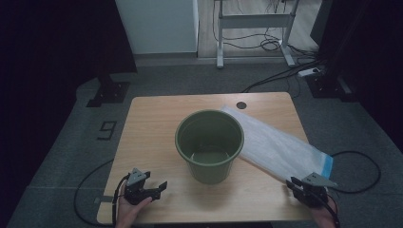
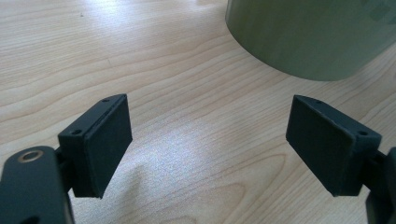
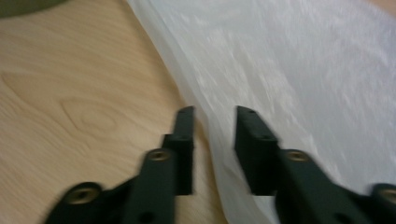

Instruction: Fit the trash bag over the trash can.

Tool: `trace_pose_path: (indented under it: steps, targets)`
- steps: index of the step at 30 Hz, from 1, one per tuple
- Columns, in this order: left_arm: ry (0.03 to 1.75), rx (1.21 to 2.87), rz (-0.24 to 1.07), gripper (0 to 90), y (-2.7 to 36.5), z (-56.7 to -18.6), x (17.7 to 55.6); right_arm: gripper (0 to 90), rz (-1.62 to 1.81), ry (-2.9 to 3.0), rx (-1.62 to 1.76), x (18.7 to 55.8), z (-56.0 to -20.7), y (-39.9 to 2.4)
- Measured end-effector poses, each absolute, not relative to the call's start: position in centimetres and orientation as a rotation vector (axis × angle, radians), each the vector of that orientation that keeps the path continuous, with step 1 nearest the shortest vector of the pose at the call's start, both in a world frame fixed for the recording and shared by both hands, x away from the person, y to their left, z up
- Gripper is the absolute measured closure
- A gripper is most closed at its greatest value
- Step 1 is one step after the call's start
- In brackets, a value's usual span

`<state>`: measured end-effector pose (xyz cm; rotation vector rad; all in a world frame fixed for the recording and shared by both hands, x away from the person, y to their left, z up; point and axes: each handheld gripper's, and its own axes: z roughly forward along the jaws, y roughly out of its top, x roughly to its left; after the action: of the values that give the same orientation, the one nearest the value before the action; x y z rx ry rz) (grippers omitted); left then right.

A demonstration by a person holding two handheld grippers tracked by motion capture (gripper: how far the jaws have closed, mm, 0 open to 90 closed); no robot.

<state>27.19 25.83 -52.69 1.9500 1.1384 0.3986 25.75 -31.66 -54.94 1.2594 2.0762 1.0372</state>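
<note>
We work at a pale wooden table [image 1: 152,123] in a dim room with cables on the grey floor. A green pot [image 1: 209,145] stands mid-table as our landmark. Right of it lies a clear plastic bag [image 1: 280,147], flat and reaching the table's edge, likely so its near edge can be pinched. Our right gripper [image 3: 214,116] straddles that edge, jaws partly open, not yet pressing. Our left gripper [image 2: 208,140] waits wide open left of the pot. Blur hides the bag's mouth; the pot's contents are unclear.
</note>
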Motion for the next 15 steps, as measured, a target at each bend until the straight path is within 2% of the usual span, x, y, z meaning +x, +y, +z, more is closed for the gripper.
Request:
trace_pose_path:
  steps: [5,6,9,15]
  targets:
    - [1.138,1.951,0.400,14.3,25.8,-52.7,27.2,40.2,1.083,2.052,1.212,27.0,-53.6,-28.8]
    - [1.138,1.951,0.400,14.2,25.8,-52.7,27.2,40.2,1.083,2.052,1.212,27.0,-53.6,-28.8]
    - [1.135,1.957,0.401,14.3,25.8,-52.7,27.2,30.9,1.076,2.034,1.205,28.9,-53.0,-26.1]
    - [1.141,1.947,0.395,14.3,26.3,-52.8,27.4,26.9,1.042,2.094,1.170,33.8,-53.1,-21.0]
